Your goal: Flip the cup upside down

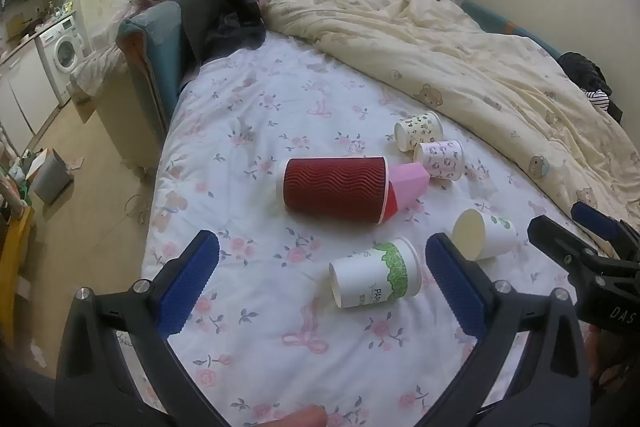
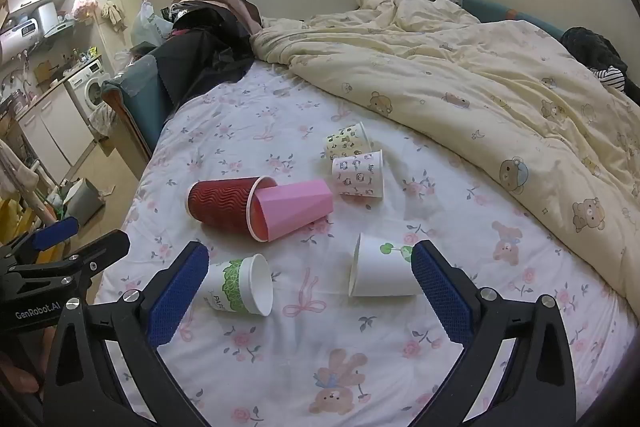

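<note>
Several paper cups lie on their sides on the floral bed sheet [image 1: 260, 99]. A red ribbed cup [image 1: 336, 189] has a pink cup [image 1: 408, 183] stuck in its mouth; both show in the right wrist view, red cup [image 2: 222, 205] and pink cup [image 2: 296, 209]. A white cup with a green band [image 1: 374, 273] [image 2: 240, 285] lies near my left gripper [image 1: 320, 283], which is open and empty. A white cup with green leaves [image 1: 484, 233] [image 2: 384, 269] lies between the fingers of my right gripper [image 2: 308, 291], open and empty. Two small patterned cups [image 1: 428, 143] [image 2: 354, 159] lie farther back.
A cream bear-print duvet [image 1: 460, 59] is bunched along the right and back of the bed. Dark clothes [image 1: 216, 15] are heaped at the bed's far left corner. The bed's left edge drops to the floor, where a grey bin [image 1: 50, 177] stands. The right gripper shows at the left wrist view's right edge [image 1: 580, 251].
</note>
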The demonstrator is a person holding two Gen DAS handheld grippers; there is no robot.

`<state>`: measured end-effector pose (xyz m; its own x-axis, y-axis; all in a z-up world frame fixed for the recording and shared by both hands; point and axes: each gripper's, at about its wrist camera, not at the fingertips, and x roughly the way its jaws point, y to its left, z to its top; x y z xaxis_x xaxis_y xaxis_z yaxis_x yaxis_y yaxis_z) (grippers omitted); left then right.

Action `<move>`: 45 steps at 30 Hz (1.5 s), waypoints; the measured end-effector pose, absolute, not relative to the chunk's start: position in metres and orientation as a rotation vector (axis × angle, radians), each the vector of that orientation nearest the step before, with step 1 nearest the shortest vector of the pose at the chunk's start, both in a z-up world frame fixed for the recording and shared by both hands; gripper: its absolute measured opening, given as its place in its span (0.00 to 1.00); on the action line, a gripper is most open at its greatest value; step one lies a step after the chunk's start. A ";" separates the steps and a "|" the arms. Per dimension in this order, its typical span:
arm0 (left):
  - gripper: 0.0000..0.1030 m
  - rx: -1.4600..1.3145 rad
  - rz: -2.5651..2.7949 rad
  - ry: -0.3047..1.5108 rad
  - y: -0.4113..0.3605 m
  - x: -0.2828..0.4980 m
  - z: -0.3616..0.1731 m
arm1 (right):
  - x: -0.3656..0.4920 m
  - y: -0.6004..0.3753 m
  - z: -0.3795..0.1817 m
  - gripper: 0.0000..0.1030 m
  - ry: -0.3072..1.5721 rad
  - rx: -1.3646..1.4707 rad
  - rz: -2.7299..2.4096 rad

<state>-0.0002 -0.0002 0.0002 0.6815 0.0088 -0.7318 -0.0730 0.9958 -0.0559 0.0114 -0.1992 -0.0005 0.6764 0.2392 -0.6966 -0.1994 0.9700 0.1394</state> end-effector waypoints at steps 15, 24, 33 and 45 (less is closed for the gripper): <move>0.99 -0.086 0.044 0.825 0.000 0.000 0.000 | 0.013 -0.200 -0.001 1.00 0.797 0.059 0.250; 0.99 -0.086 0.045 0.826 0.000 0.000 0.000 | 0.010 -0.197 0.001 1.00 0.796 0.062 0.248; 0.99 -0.083 0.041 0.828 0.000 0.000 0.000 | 0.010 -0.199 0.001 1.00 0.795 0.064 0.247; 0.99 -0.086 0.033 0.826 0.005 -0.002 -0.007 | 0.010 -0.203 0.000 1.00 0.798 0.070 0.248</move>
<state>-0.0017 0.0048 -0.0066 0.6776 -0.0043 -0.7354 -0.0628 0.9960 -0.0637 0.0101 -0.2028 0.0000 0.6706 0.2458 -0.6999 -0.1934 0.9688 0.1550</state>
